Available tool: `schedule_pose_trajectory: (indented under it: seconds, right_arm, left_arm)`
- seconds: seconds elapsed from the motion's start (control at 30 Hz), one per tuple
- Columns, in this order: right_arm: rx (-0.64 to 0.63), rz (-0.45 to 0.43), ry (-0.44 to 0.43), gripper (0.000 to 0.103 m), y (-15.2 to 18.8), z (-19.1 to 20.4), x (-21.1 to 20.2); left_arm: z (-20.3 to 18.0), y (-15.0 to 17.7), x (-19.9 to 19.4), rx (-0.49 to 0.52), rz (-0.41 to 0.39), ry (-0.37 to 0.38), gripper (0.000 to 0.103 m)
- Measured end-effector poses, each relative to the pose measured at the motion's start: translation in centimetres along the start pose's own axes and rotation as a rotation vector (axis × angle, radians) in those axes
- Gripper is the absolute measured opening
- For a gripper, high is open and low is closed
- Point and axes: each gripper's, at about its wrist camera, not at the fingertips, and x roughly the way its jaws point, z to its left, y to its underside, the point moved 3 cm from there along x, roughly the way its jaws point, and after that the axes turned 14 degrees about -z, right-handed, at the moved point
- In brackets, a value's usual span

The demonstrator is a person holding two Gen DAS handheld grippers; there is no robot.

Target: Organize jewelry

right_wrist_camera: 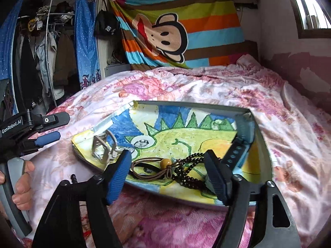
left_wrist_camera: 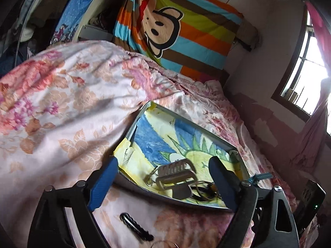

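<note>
Blue-padded fingers of the left gripper (left_wrist_camera: 163, 177) are spread wide, nothing pinched, above the metal clasp (left_wrist_camera: 175, 173) lying in the grey tray (right_wrist_camera: 262, 144). The right gripper (right_wrist_camera: 168, 173) is likewise held apart over the dark bead strand (right_wrist_camera: 190, 165) and brown cord (right_wrist_camera: 149, 169), both resting on the tray's drawing.

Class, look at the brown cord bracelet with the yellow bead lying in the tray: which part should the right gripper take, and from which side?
Grip the brown cord bracelet at its yellow bead, coming from above. The thin cord lies flat on the tray lining; the bead stands proud. The open right gripper is nearest. The beaded necklace touches it, so lift gently.
</note>
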Motion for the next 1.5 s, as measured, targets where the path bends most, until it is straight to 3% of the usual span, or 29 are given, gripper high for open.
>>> schedule_pose_trajectory:
  seconds: [0.13, 0.37, 0.53, 0.77, 0.93, 1.5]
  right_arm:
    - [0.008, -0.04, 0.005, 0.089, -1.8, -0.1, -3.5]
    - [0.032, -0.098, 0.004, 0.102, -4.2, 0.1, -10.4]
    - [0.001, -0.098, -0.022, 0.102, -3.7, 0.9, -14.6]
    - [-0.062, -0.02, -0.056, 0.102, -0.3, 1.7, -18.4]
    - [-0.066, 0.004, -0.053, 0.102, 1.5, 1.2, -19.6]
    - [-0.082, 0.07, -0.042, 0.102, 3.2, 1.7, -17.6]
  left_arm:
    - [-1.8, -0.7, -4.3, 0.049, -0.068, -0.014, 0.103]
    - [-3.8, 0.0, -11.2, 0.181, -0.092, -0.044, 0.103]
    - [-3.5, 0.9, -15.8, 0.233, -0.102, -0.037, 0.103]
    - [-1.9, 3.0, -20.5, 0.297, -0.104, -0.077, 0.103]
    - [-1.2, 3.7, -21.2, 0.308, -0.087, -0.094, 0.103]
    - [-0.2, 5.7, -18.6, 0.324, 0.034, -0.144, 0.103]
